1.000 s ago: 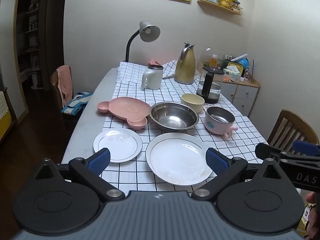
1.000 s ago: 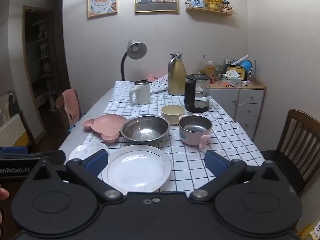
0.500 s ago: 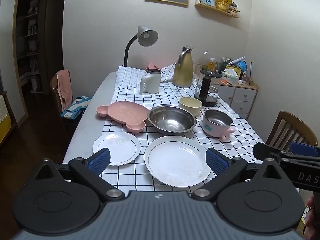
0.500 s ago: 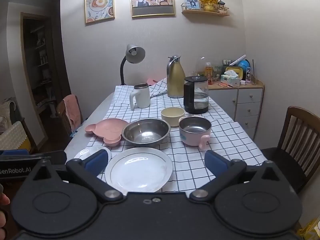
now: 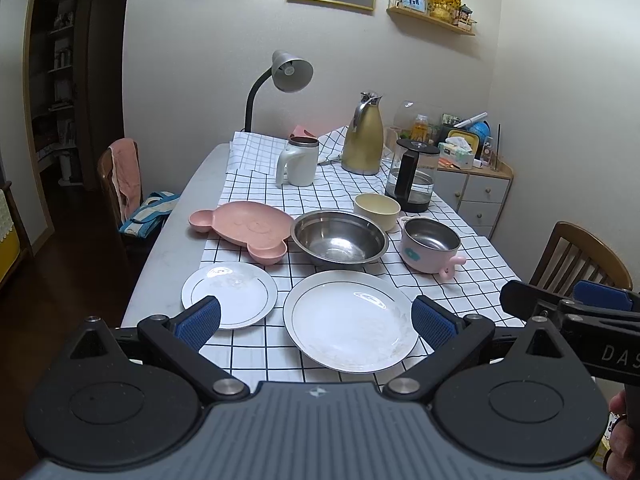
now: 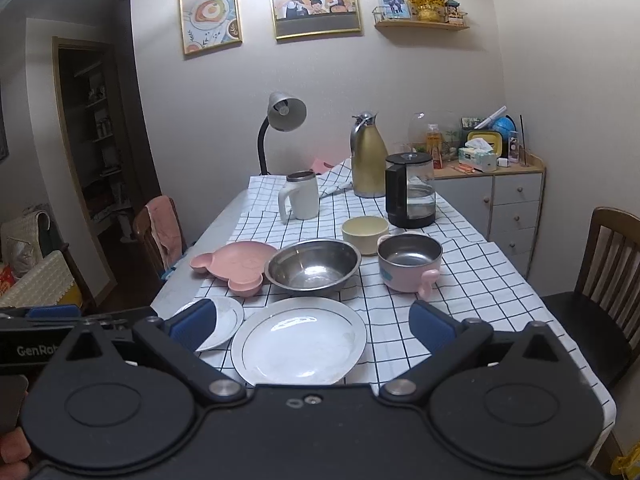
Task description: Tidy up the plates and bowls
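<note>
Task not yet begun: both the left gripper (image 5: 316, 318) and right gripper (image 6: 310, 320) hang empty and spread wide above the table's (image 5: 168, 256) near edge, with two white plates (image 5: 349, 320) near and bowls (image 5: 339, 237) behind, all unstacked.

Nearest the front lies a large white plate (image 5: 349, 320) with a thin dark ring inside its rim, flat on the checked cloth (image 5: 472, 280). Just to its left sits a small white plate (image 5: 230, 294) of the same pattern, partly off the cloth on the bare surface (image 5: 168, 248). Behind that is a pink bear-shaped tray (image 5: 244, 228) with round ear wells. To the tray's right stands a steel bowl (image 5: 339, 237), upright and empty. Behind the steel bowl's right edge is a cream bowl (image 5: 377, 210). Right of the steel bowl sits a pink bowl (image 5: 430, 245) with a steel liner, its handle pointing forward.
</note>
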Action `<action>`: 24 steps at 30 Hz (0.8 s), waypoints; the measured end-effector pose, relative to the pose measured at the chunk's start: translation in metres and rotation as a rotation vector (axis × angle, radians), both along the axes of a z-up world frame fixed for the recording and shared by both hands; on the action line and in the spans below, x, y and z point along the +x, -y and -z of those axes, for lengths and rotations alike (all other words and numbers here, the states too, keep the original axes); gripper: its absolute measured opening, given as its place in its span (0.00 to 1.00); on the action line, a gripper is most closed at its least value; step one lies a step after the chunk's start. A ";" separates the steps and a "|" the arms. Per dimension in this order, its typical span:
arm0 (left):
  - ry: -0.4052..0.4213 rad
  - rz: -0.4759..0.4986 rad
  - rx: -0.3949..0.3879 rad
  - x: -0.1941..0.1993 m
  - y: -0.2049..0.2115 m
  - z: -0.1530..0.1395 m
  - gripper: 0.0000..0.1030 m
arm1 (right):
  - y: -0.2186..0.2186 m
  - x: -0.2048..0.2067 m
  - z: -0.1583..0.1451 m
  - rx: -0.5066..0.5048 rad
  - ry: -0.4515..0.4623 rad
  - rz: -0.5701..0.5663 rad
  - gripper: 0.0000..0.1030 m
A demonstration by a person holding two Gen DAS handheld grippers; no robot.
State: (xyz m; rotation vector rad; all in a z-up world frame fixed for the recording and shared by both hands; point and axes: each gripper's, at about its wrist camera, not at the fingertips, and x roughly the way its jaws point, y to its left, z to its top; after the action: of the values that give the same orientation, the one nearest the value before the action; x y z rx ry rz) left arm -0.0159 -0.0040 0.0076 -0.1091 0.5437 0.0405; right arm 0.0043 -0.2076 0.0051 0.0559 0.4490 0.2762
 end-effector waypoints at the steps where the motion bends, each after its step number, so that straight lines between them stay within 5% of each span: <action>1: 0.000 0.002 -0.001 0.000 0.000 0.000 0.99 | 0.000 0.000 0.000 -0.003 0.005 0.000 1.00; 24: -0.017 0.006 -0.026 0.008 -0.004 0.002 0.99 | -0.002 0.005 0.001 -0.025 0.006 0.011 1.00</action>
State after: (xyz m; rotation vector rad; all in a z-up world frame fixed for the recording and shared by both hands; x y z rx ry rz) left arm -0.0080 -0.0004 0.0057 -0.1323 0.5619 0.0286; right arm 0.0094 -0.2054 0.0039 0.0327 0.4462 0.2601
